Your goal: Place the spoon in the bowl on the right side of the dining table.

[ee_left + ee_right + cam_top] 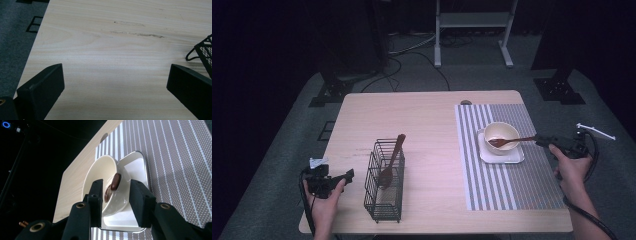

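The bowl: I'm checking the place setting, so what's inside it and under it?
Inside the bowl lies a wooden spoon, handle over the rim. Under it sits a white square plate; the plate's middle is covered.

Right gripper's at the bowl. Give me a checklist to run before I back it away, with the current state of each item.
1. Right gripper off the spoon: ok, jaws stand apart either side of it, not pressing.
2. Spoon settled in the bowl: ok, head inside, handle over the rim.
3. Bowl upright on the white plate: ok.
4. Left gripper free: ok, open over bare table beside the wire basket.
5. Handle end clear of the pads: cannot tell.
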### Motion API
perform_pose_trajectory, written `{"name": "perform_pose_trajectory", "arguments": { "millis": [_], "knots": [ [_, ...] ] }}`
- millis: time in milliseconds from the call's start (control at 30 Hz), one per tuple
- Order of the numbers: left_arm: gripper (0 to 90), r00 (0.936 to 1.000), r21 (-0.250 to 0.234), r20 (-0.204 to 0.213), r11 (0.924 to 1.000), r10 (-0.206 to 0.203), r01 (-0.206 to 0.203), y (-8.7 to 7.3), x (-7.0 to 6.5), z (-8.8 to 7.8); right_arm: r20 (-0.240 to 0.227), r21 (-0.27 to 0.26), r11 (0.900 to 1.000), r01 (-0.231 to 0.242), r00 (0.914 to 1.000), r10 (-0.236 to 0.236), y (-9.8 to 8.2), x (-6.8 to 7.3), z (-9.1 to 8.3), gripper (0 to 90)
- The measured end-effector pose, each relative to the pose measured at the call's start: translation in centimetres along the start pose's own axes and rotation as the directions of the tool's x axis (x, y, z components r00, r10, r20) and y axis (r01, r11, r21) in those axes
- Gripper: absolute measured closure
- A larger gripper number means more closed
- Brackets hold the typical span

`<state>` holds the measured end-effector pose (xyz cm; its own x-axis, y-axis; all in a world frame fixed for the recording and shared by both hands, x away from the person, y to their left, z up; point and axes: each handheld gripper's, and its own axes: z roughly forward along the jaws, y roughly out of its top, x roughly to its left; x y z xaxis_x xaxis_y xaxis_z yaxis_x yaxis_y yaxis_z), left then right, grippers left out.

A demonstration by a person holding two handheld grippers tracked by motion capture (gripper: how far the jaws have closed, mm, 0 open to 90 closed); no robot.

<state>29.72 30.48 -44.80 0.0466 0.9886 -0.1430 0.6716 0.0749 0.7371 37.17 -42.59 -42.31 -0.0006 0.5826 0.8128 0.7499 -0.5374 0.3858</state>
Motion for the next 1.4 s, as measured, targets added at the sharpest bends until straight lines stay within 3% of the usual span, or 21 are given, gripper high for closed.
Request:
{"name": "perform_pose_trajectory", "arguments": {
  "millis": [1400],
  "knots": [
    [0.2,1.0,-0.003,0.002,1.0,0.005,-0.005,0.0,-0.1,-0.1,-0.069,0.099,0.993,0.062,0.9961,-0.055,-3.2,0.6,1.3,60.3]
  ]
}}
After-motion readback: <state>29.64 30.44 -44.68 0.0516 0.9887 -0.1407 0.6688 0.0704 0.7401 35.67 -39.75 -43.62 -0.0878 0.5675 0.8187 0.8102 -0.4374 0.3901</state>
